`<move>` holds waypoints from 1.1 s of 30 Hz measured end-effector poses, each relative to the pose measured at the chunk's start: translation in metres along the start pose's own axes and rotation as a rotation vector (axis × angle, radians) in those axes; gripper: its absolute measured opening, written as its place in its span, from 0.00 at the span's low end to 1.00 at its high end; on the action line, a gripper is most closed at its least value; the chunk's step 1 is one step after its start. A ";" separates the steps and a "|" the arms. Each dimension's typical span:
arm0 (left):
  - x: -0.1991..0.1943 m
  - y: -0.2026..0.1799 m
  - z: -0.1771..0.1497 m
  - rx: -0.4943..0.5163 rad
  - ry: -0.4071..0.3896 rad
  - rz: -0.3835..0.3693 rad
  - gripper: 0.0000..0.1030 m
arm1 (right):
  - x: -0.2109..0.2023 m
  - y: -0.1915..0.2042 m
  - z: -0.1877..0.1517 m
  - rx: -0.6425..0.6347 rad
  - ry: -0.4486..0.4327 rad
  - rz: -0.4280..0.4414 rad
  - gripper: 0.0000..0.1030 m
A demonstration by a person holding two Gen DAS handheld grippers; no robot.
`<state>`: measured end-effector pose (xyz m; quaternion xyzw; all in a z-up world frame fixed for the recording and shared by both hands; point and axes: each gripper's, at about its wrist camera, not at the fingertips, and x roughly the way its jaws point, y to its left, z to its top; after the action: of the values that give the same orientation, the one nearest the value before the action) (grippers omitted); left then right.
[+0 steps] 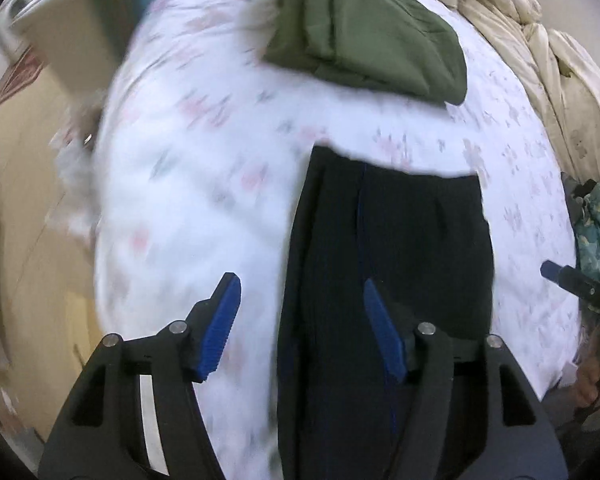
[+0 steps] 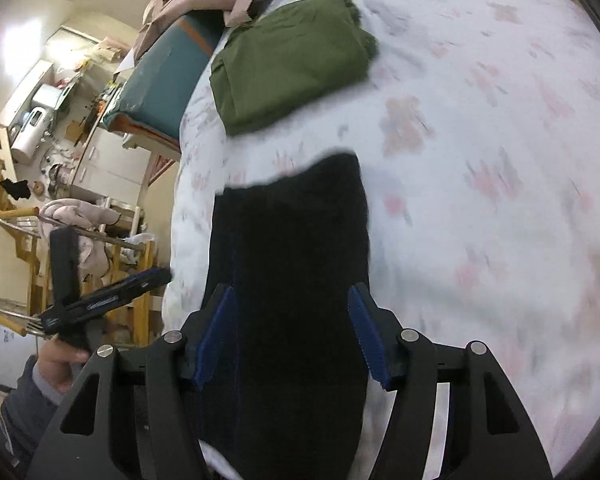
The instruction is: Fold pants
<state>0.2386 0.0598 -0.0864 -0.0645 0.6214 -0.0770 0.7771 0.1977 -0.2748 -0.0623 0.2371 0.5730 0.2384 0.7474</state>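
Hovering above bed with floral white sheet (image 1: 204, 168): left tongs (image 1: 300, 320) and right tongs (image 2: 292, 332), both spread wide, gripping nothing. Long black fabric pants (image 1: 388, 240) flat beneath, likely aligned for next fold. Folded olive-green garment (image 2: 292, 60) set aside beyond.

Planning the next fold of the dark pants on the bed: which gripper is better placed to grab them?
Probably right: the right gripper is open and straddles the dark pants, while the open left gripper sits over their left edge.
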 end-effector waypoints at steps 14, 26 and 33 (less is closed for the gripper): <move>0.072 -0.027 0.065 0.292 0.050 -0.099 0.29 | 0.090 -0.034 0.069 -0.108 0.173 -0.012 0.39; 0.001 -0.070 0.134 0.455 -0.235 -0.057 0.12 | 0.026 0.030 0.129 -0.436 -0.079 -0.211 0.12; -0.048 -0.072 0.089 0.597 -0.366 -0.155 0.13 | -0.023 0.038 0.080 -0.558 -0.145 -0.187 0.12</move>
<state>0.3127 -0.0009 -0.0066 0.1055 0.4151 -0.3010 0.8520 0.2666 -0.2662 -0.0027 -0.0149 0.4500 0.2992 0.8413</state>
